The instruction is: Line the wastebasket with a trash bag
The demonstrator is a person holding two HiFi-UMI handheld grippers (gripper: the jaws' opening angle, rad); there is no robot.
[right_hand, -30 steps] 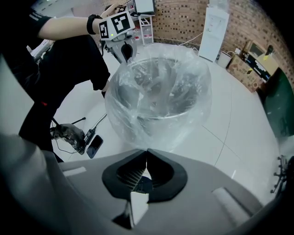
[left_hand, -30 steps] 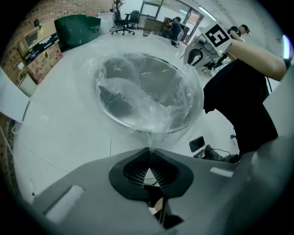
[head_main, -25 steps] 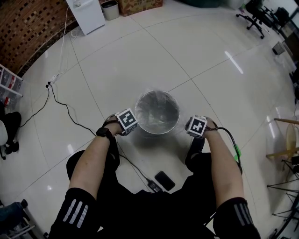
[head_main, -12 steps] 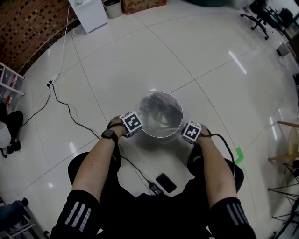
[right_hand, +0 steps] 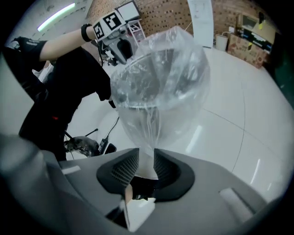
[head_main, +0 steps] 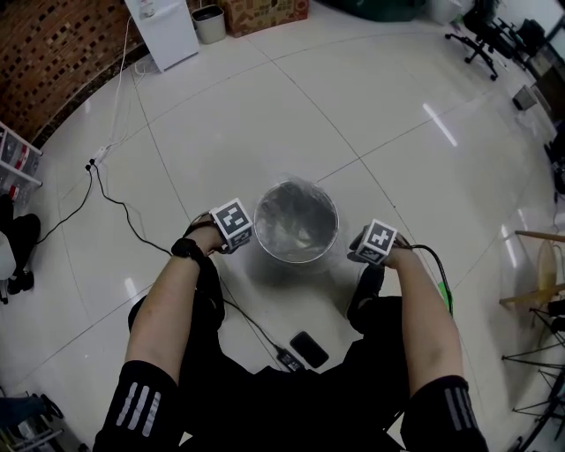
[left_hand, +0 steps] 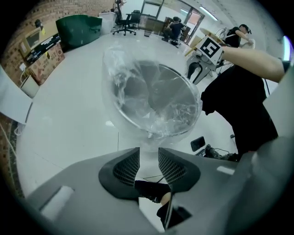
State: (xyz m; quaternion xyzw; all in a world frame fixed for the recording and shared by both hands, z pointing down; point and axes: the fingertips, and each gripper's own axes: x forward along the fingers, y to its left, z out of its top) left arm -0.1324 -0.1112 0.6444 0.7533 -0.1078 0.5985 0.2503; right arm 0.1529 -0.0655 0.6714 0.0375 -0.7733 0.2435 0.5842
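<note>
Looking steeply down, we see a round wastebasket (head_main: 258, 222) on a pale tiled floor (head_main: 397, 132), close in front of the person's knees. A clear trash bag (head_main: 297, 216) is already spread inside it, with crinkled film lapping over the rim.

What has changed: half a second ago both grippers sat tight against the near rim, left and right; now they stand just off it on either side, and the jaws of both have just been opening. In the left gripper view, the left gripper (left_hand: 149, 157) shows its ribbed pads a narrow way apart, with nothing pressed between them and the basket rising beyond. In the right gripper view, the right gripper (right_hand: 146, 159) is likewise partly open; a loose tail of bag film runs down toward its gap, but the pads do not seem to pinch it.

We judge this a release; the bag's edge looks seated over the rim, so the lining appears done or nearly so, perhaps needing only some smoothing.

As for containers: the wastebasket holds only the bag, and we see no rubbish in it. A small grey bin (head_main: 209, 23) stands far off to the left beside a white cabinet (head_main: 164, 28); its contents are too small to tell. A dark phone (head_main: 309, 350) lies on the near floor.
</note>
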